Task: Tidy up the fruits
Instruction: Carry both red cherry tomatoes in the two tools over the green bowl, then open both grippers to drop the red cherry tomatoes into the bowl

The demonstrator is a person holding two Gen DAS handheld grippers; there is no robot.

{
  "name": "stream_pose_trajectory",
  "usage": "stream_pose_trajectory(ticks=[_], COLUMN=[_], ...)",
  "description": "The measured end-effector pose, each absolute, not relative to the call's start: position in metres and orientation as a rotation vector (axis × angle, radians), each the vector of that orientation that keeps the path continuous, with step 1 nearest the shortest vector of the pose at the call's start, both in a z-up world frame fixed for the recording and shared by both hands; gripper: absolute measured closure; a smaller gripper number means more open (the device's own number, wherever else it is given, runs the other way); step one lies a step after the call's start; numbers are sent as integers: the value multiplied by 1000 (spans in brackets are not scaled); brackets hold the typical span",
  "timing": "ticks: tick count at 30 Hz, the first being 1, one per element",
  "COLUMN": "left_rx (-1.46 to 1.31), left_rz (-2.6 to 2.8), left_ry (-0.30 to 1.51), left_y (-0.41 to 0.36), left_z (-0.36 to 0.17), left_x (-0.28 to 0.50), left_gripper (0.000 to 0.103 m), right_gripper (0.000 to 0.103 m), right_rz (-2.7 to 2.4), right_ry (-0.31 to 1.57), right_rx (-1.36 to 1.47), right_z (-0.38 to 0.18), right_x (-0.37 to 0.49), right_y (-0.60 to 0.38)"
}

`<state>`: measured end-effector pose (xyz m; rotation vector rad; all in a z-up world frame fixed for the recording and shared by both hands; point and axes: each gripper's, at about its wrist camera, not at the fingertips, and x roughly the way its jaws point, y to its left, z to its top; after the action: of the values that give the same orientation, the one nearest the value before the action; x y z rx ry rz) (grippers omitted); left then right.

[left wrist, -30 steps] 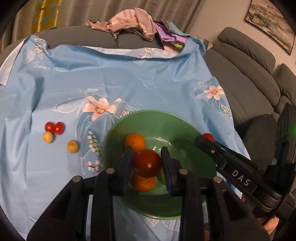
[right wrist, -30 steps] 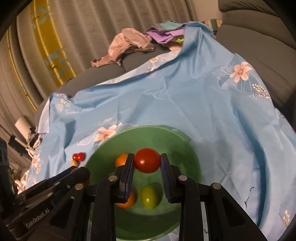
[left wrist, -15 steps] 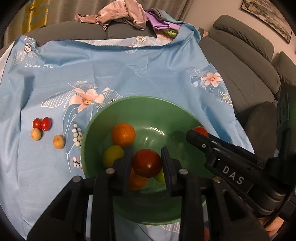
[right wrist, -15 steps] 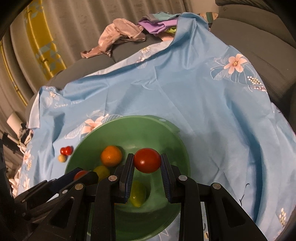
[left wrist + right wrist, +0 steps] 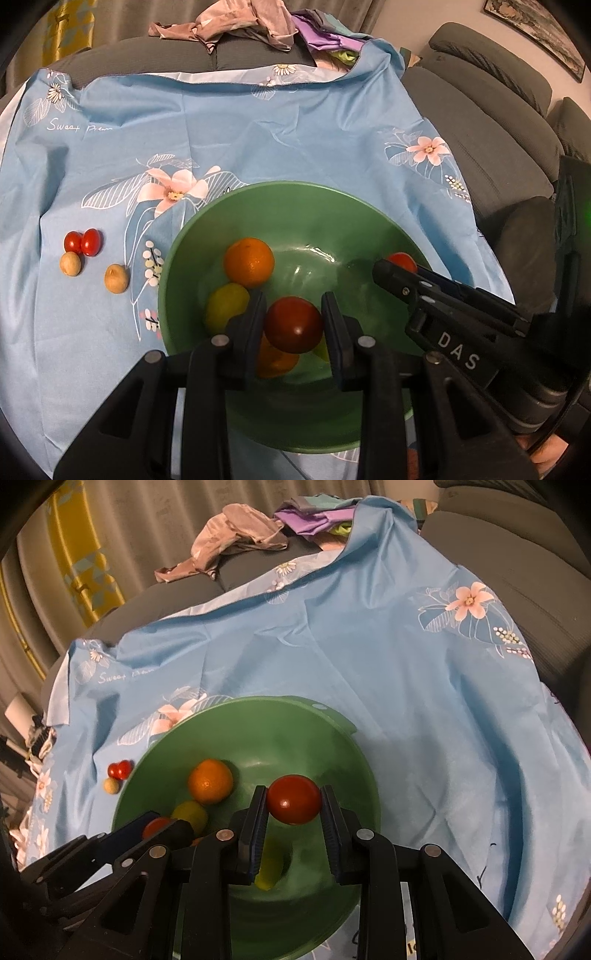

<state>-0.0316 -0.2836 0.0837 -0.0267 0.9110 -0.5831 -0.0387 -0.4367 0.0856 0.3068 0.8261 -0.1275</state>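
The left tongs point(image 5: 293, 325) are clamped on a round dark-red tomato point(image 5: 293, 324), held between the two black fingers over the inside of the wide green plastic bowl point(image 5: 280, 206). The right tongs point(image 5: 293, 805) likewise grip a second round red tomato point(image 5: 294, 798) between their pads, also above the bowl's interior, towards its right side; in the left wrist view that fruit peeks out just behind the black tip of the right tongs. Down in the bowl lie a round orange point(image 5: 249, 262), a yellow-green lemon-like fruit point(image 5: 225, 304) just beside it, another orange fruit point(image 5: 275, 360) partly hidden under the left tongs, and a further yellow-green fruit point(image 5: 269, 871) low in the right wrist view. The bowl sits on a light-blue floral cloth point(image 5: 258, 129) spread over a grey sofa point(image 5: 480, 122). On the cloth to the left of the bowl, apart from it, lie two small red cherry tomatoes point(image 5: 83, 242) touching each other and two small tan round fruits point(image 5: 116, 278), one right below the red pair. A heap of crumpled clothes point(image 5: 240, 22) rests at the far edge.
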Motion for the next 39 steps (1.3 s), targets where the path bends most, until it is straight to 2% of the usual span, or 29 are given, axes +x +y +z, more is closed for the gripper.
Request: stream_pose_trajectory(ticks=[29,32,37,39], left_rx=[-53,-62,-89,-110], left_rz=[-569,-565,-556,-559], left_ry=[935,927,918,911], left_y=[-283,-279,-273,-267], left_z=[78,82,88,92], left_x=[-28,-28,-29,-30], left_gripper=[72,69,54,50], right_gripper=[72,68,66,62], right_rz=[-153,-150,-155,-152], right_ry=[860,858,849,840], right_rx=[287,284,279,275], right_z=[80,81,82,84], right_x=[-36,-37,-37,-38], right_y=[-439,-438,-437,-435])
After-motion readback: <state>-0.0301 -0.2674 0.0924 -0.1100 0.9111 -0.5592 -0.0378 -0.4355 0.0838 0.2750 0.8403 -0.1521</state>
